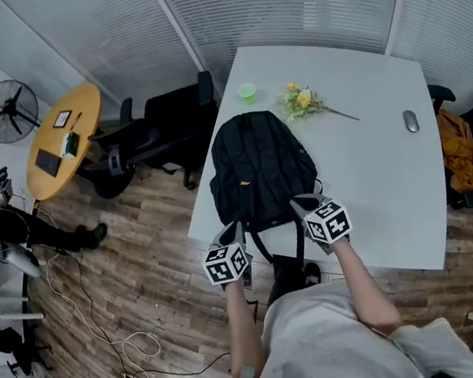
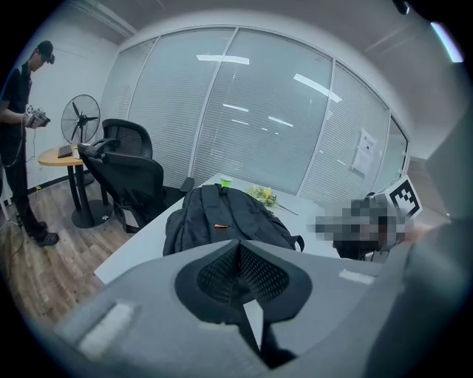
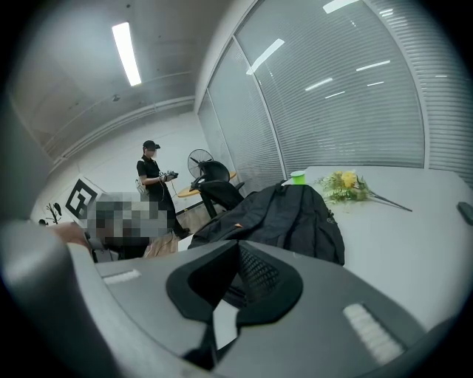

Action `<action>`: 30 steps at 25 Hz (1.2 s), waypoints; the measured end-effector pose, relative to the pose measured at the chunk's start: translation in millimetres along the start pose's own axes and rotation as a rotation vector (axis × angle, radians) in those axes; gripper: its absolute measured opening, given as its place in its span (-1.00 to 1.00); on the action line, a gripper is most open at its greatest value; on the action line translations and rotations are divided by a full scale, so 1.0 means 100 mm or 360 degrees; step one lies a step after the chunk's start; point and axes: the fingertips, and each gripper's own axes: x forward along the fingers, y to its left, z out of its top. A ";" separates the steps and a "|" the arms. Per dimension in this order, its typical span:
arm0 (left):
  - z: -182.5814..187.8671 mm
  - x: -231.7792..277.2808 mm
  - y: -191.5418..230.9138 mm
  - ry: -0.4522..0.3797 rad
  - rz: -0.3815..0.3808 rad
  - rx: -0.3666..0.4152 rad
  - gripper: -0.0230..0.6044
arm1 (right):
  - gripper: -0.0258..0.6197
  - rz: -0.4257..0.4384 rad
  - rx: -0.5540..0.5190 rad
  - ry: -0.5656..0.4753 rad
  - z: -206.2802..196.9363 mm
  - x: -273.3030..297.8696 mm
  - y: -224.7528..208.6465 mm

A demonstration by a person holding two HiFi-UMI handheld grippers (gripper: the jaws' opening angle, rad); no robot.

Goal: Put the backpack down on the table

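Observation:
A black backpack point(image 1: 260, 167) lies flat on the white table point(image 1: 376, 180), its bottom end at the near edge and its straps hanging over that edge. My left gripper point(image 1: 232, 228) sits at the pack's near left corner and my right gripper point(image 1: 305, 204) at its near right corner. Both are shut, and I see nothing between the jaws. In the left gripper view the backpack point(image 2: 222, 218) lies just beyond the closed left gripper point(image 2: 238, 255). In the right gripper view the backpack point(image 3: 284, 214) lies ahead and slightly right of the closed right gripper point(image 3: 236, 258).
A green cup point(image 1: 247, 93), yellow flowers point(image 1: 303, 101) and a mouse point(image 1: 410, 121) lie on the far part of the table. Black office chairs point(image 1: 166, 128) stand left of it, with a round wooden table point(image 1: 62, 139), a fan point(image 1: 9, 110) and a standing person point(image 2: 22, 133) beyond.

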 end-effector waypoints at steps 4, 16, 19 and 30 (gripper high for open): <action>0.01 0.00 0.00 -0.0007 0.0004 -0.0001 -0.96 | -0.92 -0.0003 -0.0004 0.0007 0.00 -0.01 -0.01; 0.01 0.02 -0.06 -0.0007 0.0004 0.0006 -0.96 | -0.92 -0.0005 -0.0003 0.0021 -0.03 -0.04 -0.05; 0.01 0.03 -0.08 -0.0001 0.0002 0.0010 -0.96 | -0.92 -0.0005 -0.0001 0.0025 -0.05 -0.06 -0.07; -0.03 0.06 -0.17 0.0019 -0.0015 0.0027 -0.96 | -0.92 -0.0009 0.0020 0.0033 -0.13 -0.13 -0.10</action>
